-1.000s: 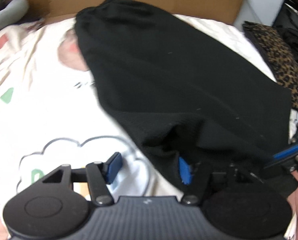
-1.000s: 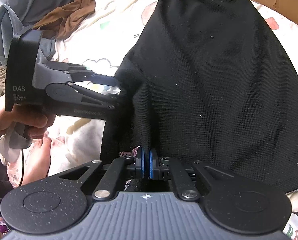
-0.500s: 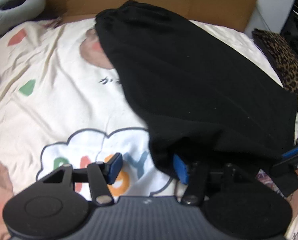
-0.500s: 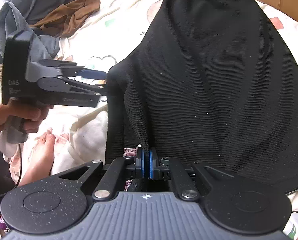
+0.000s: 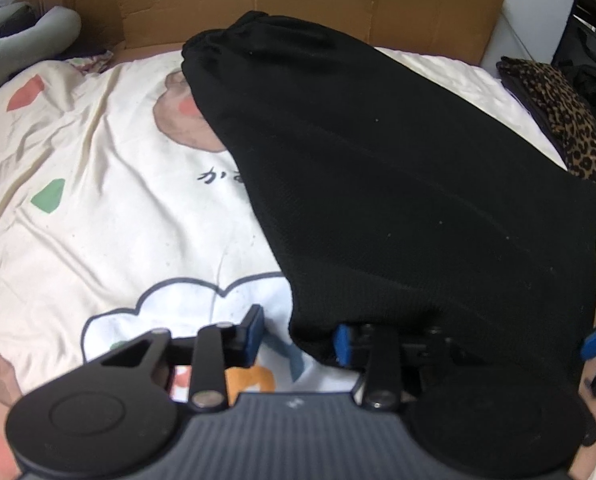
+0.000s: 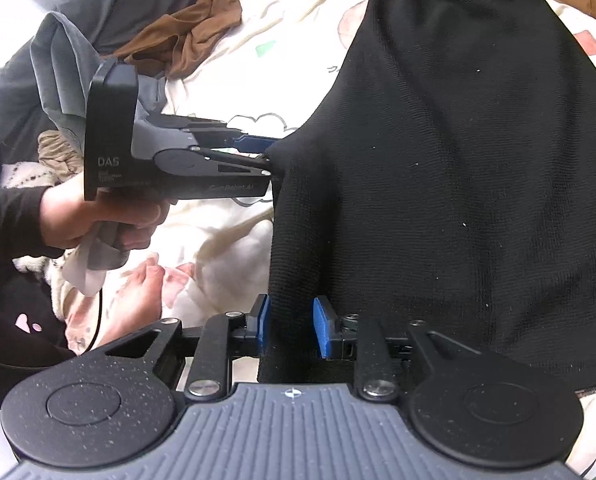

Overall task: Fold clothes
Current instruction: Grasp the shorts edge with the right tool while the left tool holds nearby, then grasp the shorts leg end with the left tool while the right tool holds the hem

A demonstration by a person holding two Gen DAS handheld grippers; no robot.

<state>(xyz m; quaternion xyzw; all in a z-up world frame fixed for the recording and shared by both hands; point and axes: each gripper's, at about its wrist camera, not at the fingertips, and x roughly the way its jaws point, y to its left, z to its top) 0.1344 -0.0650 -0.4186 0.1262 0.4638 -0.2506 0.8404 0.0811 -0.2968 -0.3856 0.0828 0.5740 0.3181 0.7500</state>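
Black garment (image 5: pixel 398 184) on printed sheet (image 5: pixel 109 200) — left tool (image 5: pixel 298 338) just narrowing, parted, right tool (image 6: pixel 291 326) just loosening, cloth between.

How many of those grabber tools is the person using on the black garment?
2. The left gripper is at the black garment's near left edge; the right gripper has the garment's near edge between its pads. I see no others.

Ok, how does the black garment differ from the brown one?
The black garment is spread out fairly smooth; the brown garment is bunched in a crumpled heap. The black one covers far more area than the brown one. Both lie on the bed.
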